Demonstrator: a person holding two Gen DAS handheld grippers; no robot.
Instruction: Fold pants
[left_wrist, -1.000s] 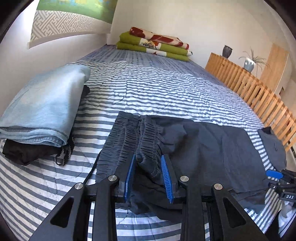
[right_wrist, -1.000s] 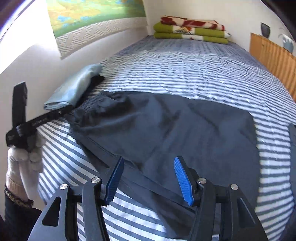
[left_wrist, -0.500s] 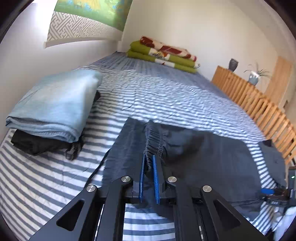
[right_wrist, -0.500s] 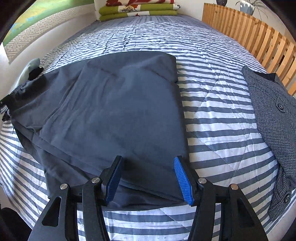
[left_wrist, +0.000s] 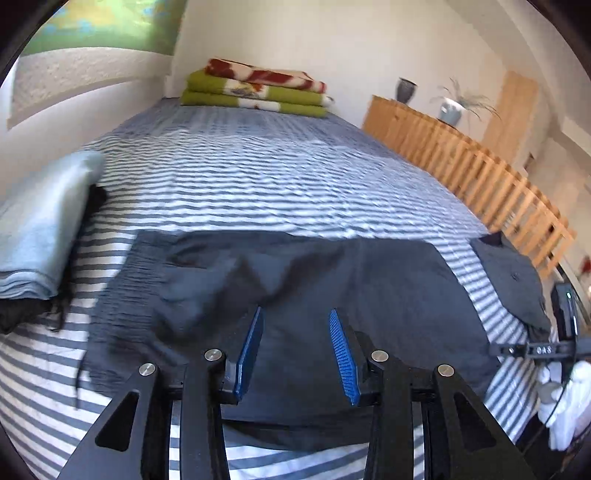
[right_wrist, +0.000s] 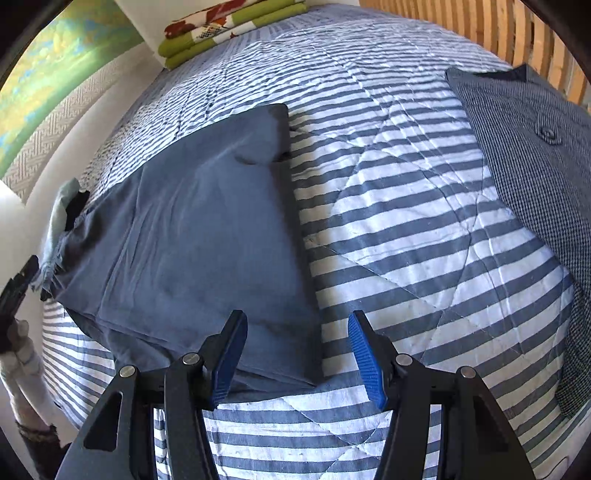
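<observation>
Dark grey pants (left_wrist: 369, 280) lie folded flat across the striped bed cover (left_wrist: 258, 166), with the gathered waistband at the left. My left gripper (left_wrist: 295, 312) hovers over their near middle; its jaws are opening and nothing is pinched between the blue pads. In the right wrist view the pants (right_wrist: 203, 229) end in a straight leg-end edge. My right gripper (right_wrist: 297, 319) stands open just above their near right corner, one finger over the cloth and one over the bed cover (right_wrist: 406, 221). The right gripper's body (left_wrist: 535, 349) shows at the far right of the left wrist view.
Folded light blue jeans (left_wrist: 40, 229) lie on a black garment (left_wrist: 22, 314) at the left by the wall. A grey checked garment (right_wrist: 535, 184) lies at the right, next to a wooden slatted rail (left_wrist: 480, 173). Folded green and red blankets (left_wrist: 258, 92) sit at the bed's far end.
My left gripper closed on the waistband, then let it go and shifted right; the waistband now lies flat. My right gripper swung right and down to the pants' leg-end corner.
</observation>
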